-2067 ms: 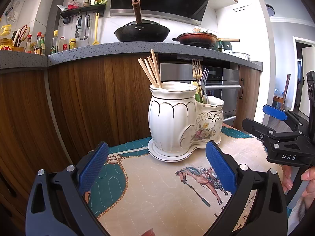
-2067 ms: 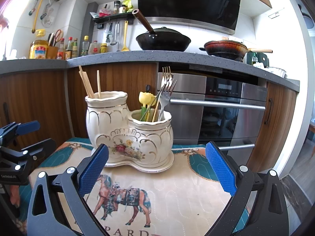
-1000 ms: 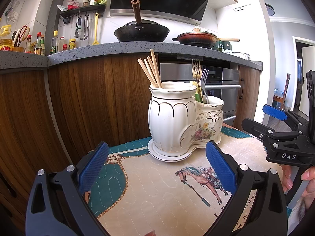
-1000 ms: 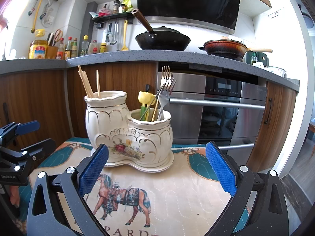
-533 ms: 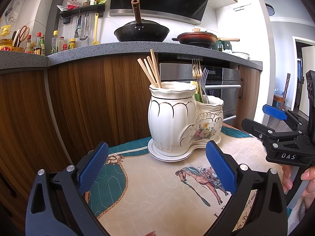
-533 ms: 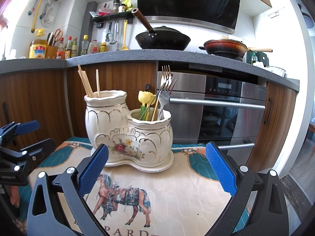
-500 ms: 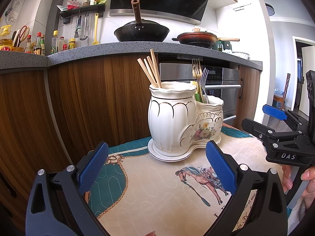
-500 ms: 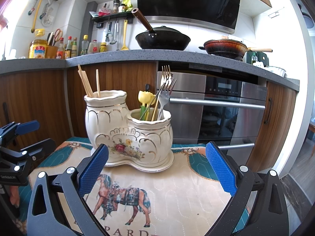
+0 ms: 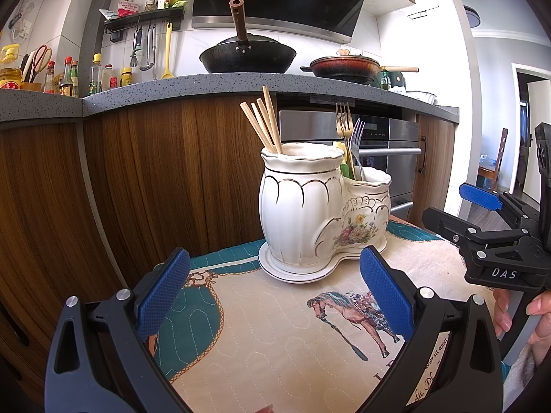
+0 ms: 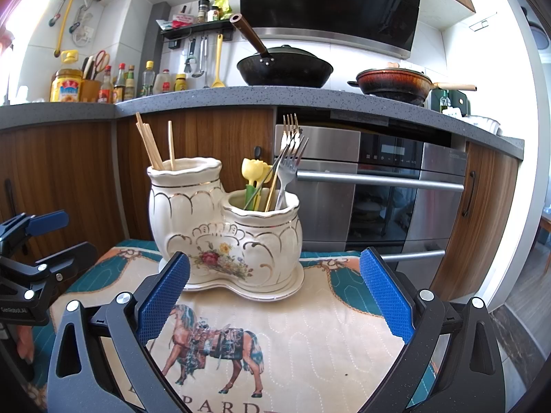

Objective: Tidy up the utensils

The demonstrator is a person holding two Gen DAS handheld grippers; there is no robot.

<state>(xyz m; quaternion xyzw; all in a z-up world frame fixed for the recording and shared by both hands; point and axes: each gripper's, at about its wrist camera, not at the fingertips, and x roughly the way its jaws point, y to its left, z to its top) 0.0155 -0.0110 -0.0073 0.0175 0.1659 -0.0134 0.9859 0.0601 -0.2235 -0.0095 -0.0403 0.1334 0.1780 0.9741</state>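
Observation:
A white ceramic double-pot utensil holder (image 9: 320, 216) (image 10: 224, 230) stands on its saucer on a horse-print cloth (image 9: 282, 337) (image 10: 310, 337). Its tall pot holds wooden chopsticks (image 9: 263, 122) (image 10: 151, 144). Its low pot holds a gold fork and a silver fork (image 9: 349, 137) (image 10: 291, 151) and yellow-green plastic utensils (image 10: 253, 179). My left gripper (image 9: 275, 296) is open and empty, in front of the holder. My right gripper (image 10: 273, 292) is open and empty, also in front of the holder. Each gripper shows at the edge of the other's view.
Wooden cabinets and a steel oven (image 10: 378, 189) stand right behind the cloth. A grey counter (image 10: 241, 98) above carries a black wok (image 10: 284, 67), a red pan (image 10: 392, 84) and bottles. The cloth's edges drop off at left and right.

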